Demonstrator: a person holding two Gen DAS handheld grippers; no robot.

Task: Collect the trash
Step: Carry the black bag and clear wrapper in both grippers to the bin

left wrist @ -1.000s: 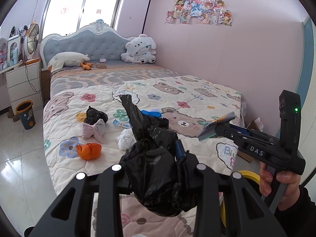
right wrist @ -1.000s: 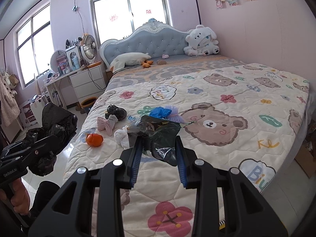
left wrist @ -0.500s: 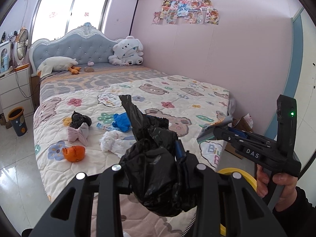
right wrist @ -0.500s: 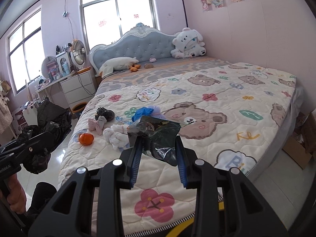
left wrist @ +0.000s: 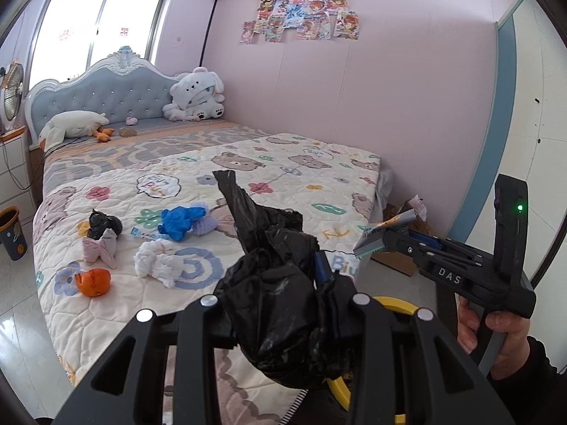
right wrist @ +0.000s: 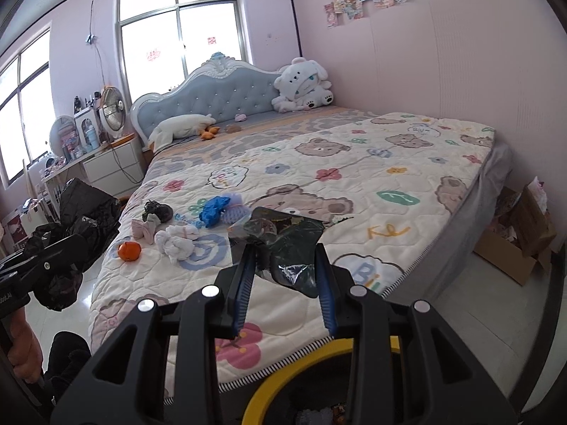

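Observation:
My left gripper (left wrist: 280,283) is shut on a crumpled black plastic bag (left wrist: 276,304) that bulges over its fingers. My right gripper (right wrist: 285,272) is shut on a dark green and clear wrapper (right wrist: 294,244). The left wrist view shows the same wrapper (left wrist: 372,239) sticking out of the right gripper's tip. Under both grippers shows the yellow rim of a bin (right wrist: 283,379). On the bed's quilt (left wrist: 283,184) lie an orange peel (left wrist: 94,281), a white tissue wad (left wrist: 156,262), a blue glove (left wrist: 180,221), a small black crumple (left wrist: 102,225) and a pinkish scrap (left wrist: 99,251).
An open cardboard box (right wrist: 517,244) stands on the floor at the foot of the bed on the right. A small dark waste bin (left wrist: 12,233) sits by the white nightstand (right wrist: 113,163). A white plush toy (left wrist: 195,95) leans on the headboard.
Both grippers have carried their loads rightward along the foot of the bed. The trash on the quilt has slid left in both views. The yellow rim now shows below them.

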